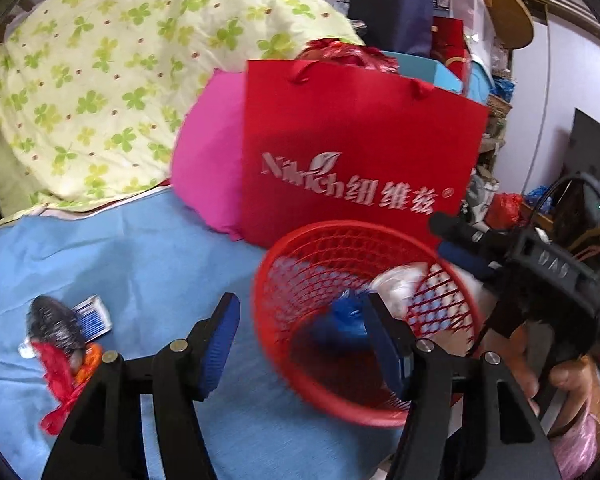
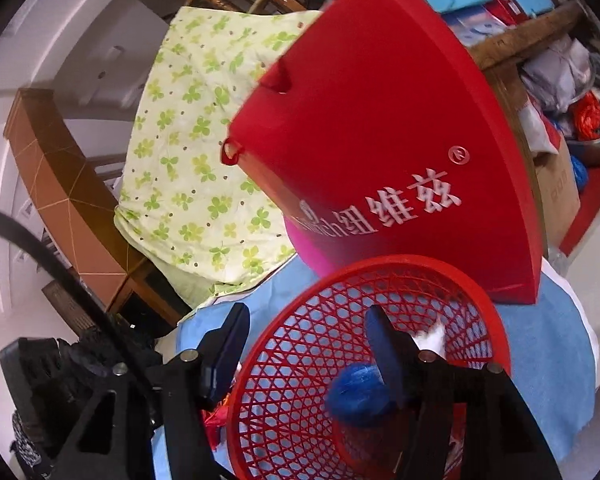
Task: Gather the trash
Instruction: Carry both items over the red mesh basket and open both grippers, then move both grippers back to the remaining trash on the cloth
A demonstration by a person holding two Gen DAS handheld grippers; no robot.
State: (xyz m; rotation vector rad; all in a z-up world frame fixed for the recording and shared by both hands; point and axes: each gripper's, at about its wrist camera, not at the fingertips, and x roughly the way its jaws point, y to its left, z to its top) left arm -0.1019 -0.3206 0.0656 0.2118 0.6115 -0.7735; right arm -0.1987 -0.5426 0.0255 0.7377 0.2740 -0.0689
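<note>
While left claw [image 1: 300,336] gapes, basket [image 1: 296,280] between jaws.

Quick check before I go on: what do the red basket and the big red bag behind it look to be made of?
Red basket: rigid moulded plastic, slightly glossy, judging by its open lattice wall and smooth solid rim. Big red bag: probably coated paper or card with a matte finish; its flat stiff panels, sharp edges, printed silver lettering and cord handles point that way, though laminated fabric can't be ruled out.

Setting, as I see it: cluttered home bedroom. Evidence: clover-print quilt [image 1: 100,80], wooden bed frame [image 2: 60,184], red gift bag [image 1: 356,152], piled storage boxes [image 1: 460,12].
</note>
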